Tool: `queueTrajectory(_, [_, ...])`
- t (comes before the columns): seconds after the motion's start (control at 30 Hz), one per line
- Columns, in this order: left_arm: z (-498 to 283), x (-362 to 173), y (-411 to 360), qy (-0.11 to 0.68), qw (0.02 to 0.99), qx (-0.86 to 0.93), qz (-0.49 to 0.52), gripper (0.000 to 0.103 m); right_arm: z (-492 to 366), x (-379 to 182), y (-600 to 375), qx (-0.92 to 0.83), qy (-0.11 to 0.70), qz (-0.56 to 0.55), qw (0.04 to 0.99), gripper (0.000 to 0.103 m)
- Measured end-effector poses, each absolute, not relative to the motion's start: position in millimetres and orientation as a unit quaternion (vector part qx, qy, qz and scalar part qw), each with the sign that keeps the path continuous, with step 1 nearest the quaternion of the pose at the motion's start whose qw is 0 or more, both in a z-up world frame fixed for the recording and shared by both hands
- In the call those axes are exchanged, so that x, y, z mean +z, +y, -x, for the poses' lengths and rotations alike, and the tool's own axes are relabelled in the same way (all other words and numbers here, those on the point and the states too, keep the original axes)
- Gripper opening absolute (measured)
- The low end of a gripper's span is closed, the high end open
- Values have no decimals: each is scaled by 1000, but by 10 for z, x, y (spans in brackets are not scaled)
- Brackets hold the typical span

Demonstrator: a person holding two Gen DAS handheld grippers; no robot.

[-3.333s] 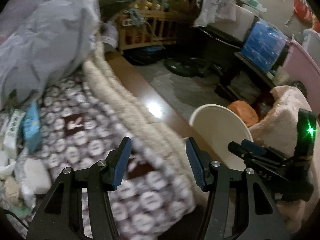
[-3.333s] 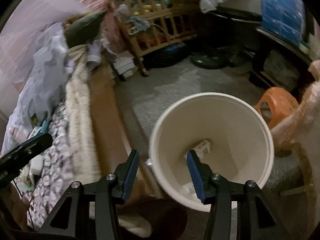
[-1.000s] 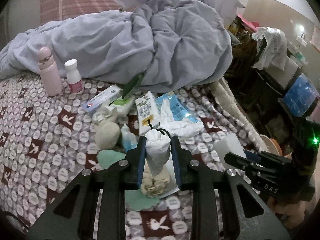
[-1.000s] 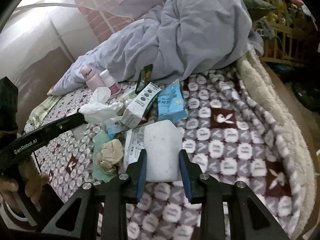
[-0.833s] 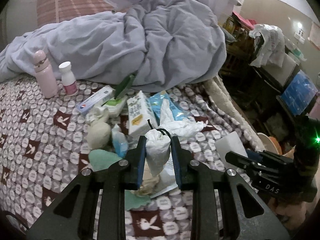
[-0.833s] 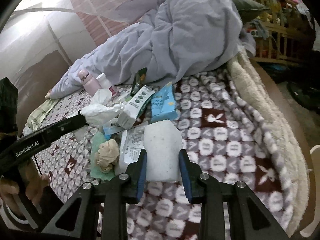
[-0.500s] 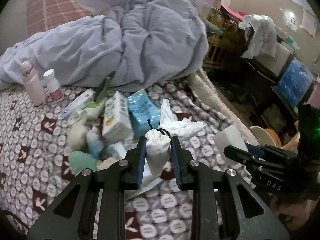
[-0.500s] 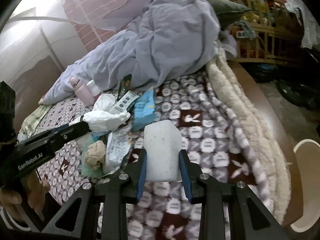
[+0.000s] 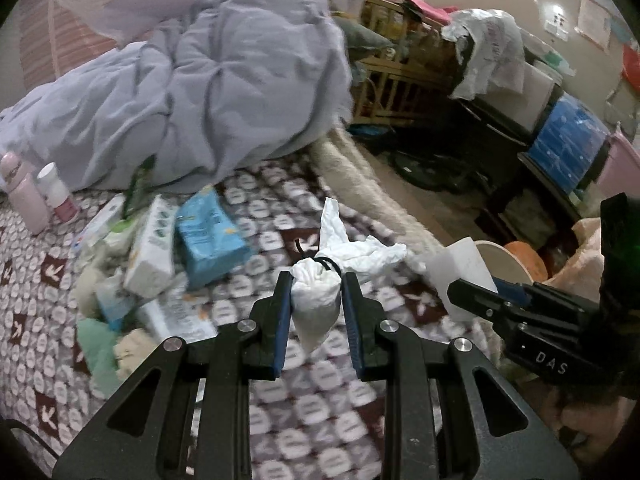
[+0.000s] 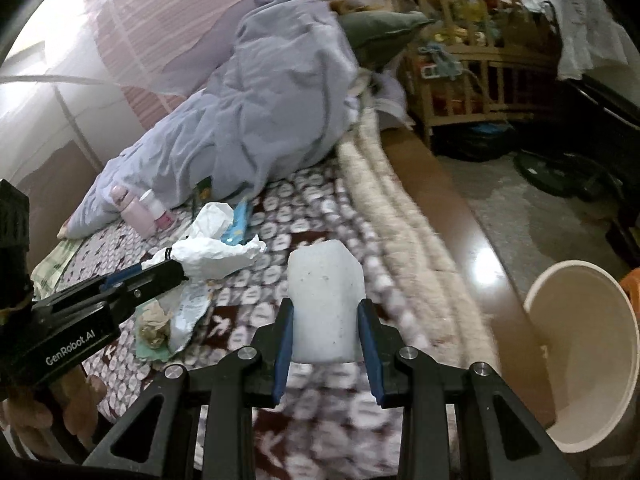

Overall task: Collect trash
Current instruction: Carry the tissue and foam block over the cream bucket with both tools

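My left gripper (image 9: pixel 315 280) is shut on a tied white bag of trash (image 9: pixel 316 296), held above the patterned bedspread (image 9: pixel 304 396); its crumpled top shows in the right wrist view (image 10: pixel 218 254). My right gripper (image 10: pixel 325 310) is shut on a white foam block (image 10: pixel 325 304), also seen in the left wrist view (image 9: pixel 460 268). A cream bin (image 10: pixel 588 364) stands on the floor beside the bed at the right; its rim shows in the left wrist view (image 9: pixel 502 258).
Boxes, a blue pack (image 9: pixel 208 236), tissues and two bottles (image 9: pixel 24 196) lie on the bed. A grey duvet (image 9: pixel 208 92) is heaped behind. A fluffy cream blanket (image 10: pixel 384 216) and a wooden rail (image 10: pixel 448 208) edge the bed. A crib (image 10: pixel 472 68) stands beyond.
Both grippers have swung right toward the bed's edge with their loads still held. The cream bin has come into the right wrist view. The trash pile has slid left.
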State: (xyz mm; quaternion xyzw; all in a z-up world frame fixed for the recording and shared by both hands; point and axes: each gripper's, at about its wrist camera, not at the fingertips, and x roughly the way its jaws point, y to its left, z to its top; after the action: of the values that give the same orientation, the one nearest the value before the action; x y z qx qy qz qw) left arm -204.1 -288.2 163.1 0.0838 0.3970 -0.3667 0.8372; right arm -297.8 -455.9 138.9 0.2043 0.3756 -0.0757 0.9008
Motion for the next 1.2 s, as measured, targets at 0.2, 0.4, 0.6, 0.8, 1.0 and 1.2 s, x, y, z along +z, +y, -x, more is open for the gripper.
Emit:
queueTrajectory(0.2, [2175, 1626, -3215, 394, 827, -389, -97, 22, 3189, 1388, -4819, -104, 372, -214, 897, 30])
queueTrajectory(0.4, [2323, 1607, -3532, 394, 816, -409, -111, 22, 3424, 1370, -5104, -135, 369, -224, 892, 30])
queueTrajectory(0.6, [2490, 1574, -3884, 395, 801, -432, -124, 22, 3681, 1319, -5388, -168, 365, -239, 884, 30])
queueTrajectory(0.8, [2656, 1504, -4250, 406, 780, -456, -134, 22, 3965, 1239, -5696, -206, 366, -252, 872, 30])
queueTrajectory(1.0, [2845, 1438, -4637, 412, 761, -480, -144, 22, 4225, 1149, -5960, -239, 364, -271, 858, 30])
queueTrajectory(1.2, [2962, 1316, -4930, 421, 748, -489, -158, 22, 4405, 1030, -6146, -258, 368, -288, 846, 30])
